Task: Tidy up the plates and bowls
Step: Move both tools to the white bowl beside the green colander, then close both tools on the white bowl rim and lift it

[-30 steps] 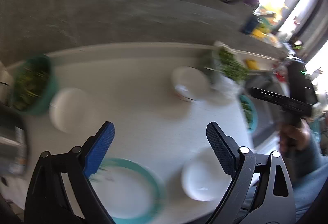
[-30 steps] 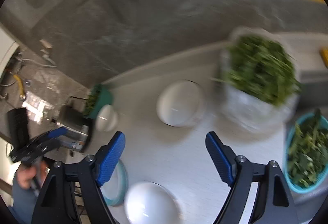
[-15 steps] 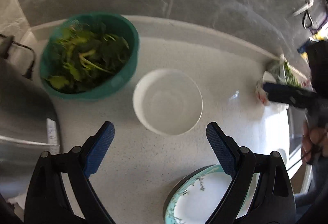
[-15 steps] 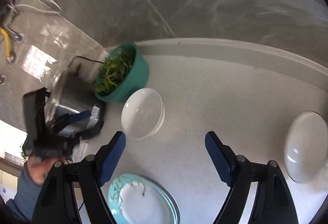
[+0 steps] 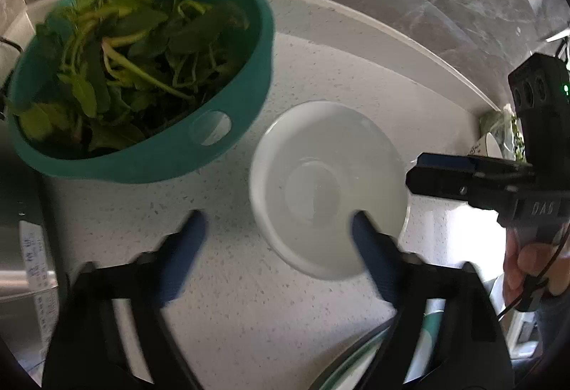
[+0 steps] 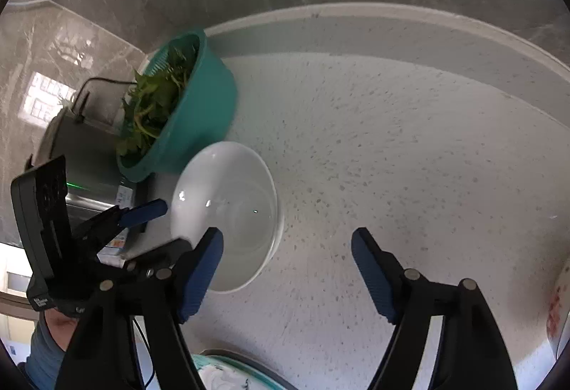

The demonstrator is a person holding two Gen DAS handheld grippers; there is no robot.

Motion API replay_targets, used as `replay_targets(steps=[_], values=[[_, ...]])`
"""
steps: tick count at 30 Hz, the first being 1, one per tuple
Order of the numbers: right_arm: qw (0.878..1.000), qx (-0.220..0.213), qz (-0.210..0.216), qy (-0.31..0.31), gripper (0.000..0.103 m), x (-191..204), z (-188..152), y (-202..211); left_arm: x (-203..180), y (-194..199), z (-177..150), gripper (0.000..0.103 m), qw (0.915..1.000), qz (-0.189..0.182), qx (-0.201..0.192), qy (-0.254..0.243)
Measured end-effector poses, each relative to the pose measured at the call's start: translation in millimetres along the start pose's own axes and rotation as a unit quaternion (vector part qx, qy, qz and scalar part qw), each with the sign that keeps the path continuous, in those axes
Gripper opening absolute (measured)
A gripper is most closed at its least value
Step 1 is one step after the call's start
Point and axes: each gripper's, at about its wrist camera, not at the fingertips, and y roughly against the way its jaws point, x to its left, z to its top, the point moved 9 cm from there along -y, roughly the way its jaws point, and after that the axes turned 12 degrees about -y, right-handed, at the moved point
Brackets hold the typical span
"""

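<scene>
A white bowl (image 5: 327, 186) stands empty on the speckled counter, right beside a teal colander of greens (image 5: 135, 76). My left gripper (image 5: 276, 238) hangs low over the bowl's near left rim. One finger is inside the bowl and the other is outside it. Its jaws are closing, and the pads stand clear of the wall. My right gripper (image 6: 288, 261) is closing too, with its left finger over the bowl's (image 6: 228, 211) near rim and bare counter under the rest of the gap. A plate with a teal rim (image 6: 231, 372) lies just below both grippers.
A metal pot (image 6: 82, 147) stands behind the colander (image 6: 185, 112) at the left. A second white bowl (image 6: 559, 301) peeks in at the right edge. A grey stone wall backs the counter. A hand (image 5: 527, 261) holds the right gripper close to the bowl's right side.
Both grippers have swung from the right part of the counter to the bowl by the colander and come down. The left jaws have narrowed markedly and the right ones slightly.
</scene>
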Motion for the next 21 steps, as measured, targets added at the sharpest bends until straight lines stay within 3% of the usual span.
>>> replay_targets(steps=[1, 6, 11, 13, 19, 21], values=[[1.0, 0.004, -0.003, 0.0, 0.074, 0.4, 0.6, -5.0, 2.3, -3.9, 0.3, 0.054, 1.0, 0.001, 0.003, 0.0], [1.0, 0.019, -0.005, -0.007, 0.072, 0.7, 0.2, -26.0, 9.8, -26.5, -1.7, 0.052, 0.9996, 0.009, 0.025, -0.004], [0.999, 0.033, -0.01, -0.008, 0.051, -0.5, -2.6, -40.4, 13.8, -39.9, -3.3, 0.052, 0.9996, -0.003, 0.028, 0.005], [0.999, 0.034, -0.013, -0.008, 0.044, -0.7, -3.6, -45.1, 16.2, -42.3, -2.2, 0.026, 0.9997, -0.005, 0.024, 0.006], [1.0, 0.025, -0.007, 0.01, 0.017, 15.1, -5.6, -48.9, 7.6, -57.1, 4.7, 0.017, 0.9996, -0.008, 0.029, 0.001], [0.999, 0.018, -0.022, 0.022, 0.017, 18.6, -6.5, -49.5, 3.8, -53.0, 6.2, 0.017, 0.9997, -0.004, 0.026, 0.003]])
